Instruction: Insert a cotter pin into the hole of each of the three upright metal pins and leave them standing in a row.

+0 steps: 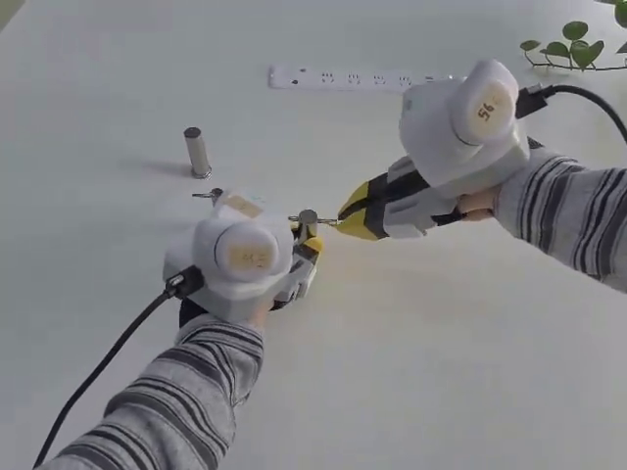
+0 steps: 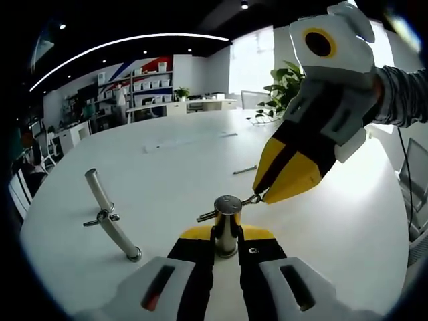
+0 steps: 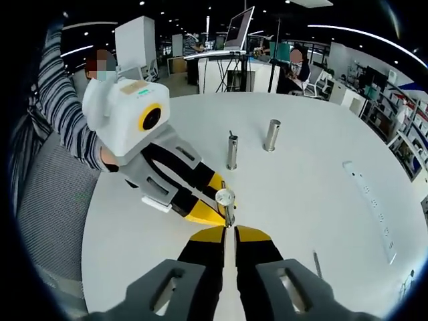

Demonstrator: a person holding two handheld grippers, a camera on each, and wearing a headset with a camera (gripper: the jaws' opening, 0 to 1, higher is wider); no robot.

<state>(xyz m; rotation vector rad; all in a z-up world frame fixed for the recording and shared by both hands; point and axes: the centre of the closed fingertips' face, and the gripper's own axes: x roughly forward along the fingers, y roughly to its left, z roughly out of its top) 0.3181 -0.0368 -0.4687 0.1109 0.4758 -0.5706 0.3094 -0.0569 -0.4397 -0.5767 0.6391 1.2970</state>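
Left gripper [image 2: 227,235]: jaws closed on the lower shaft of the held metal pin [image 2: 227,221], which stands upright between the yellow tips with its base on the worktop [image 1: 441,372].

Right gripper [image 1: 343,217]: jaws pinched shut on the looped end of the cotter pin [image 2: 249,199]. The cotter pin lies roughly level and passes through the held metal pin just under its cap. Its straight end pokes out on the side away from the right gripper. In the right gripper view the two yellow tips meet right at the pin's cap.

Second metal pin [image 2: 119,233]: stands just beyond the left gripper, with a fitted cotter pin [image 2: 100,218] crosswise through it.
Bare metal pin [image 1: 197,152]: upright, near the second one and farther from the person. No contact between the two.
Loose cotter pin [image 2: 245,170]: flat on the worktop beyond the grippers, apart from all three metal pins.

Surface: plain white, rounded edge, matte with soft shadows. A white power strip [image 1: 362,77] lies along the far side. A green plant [image 1: 573,44] sits at the far right corner.

Room: open office with a dark ceiling and spot lights. Shelves [image 2: 144,83] stand against the back wall, with a bright window beside them. A monitor [image 3: 239,27] sits on a stand, and seated people are behind it.
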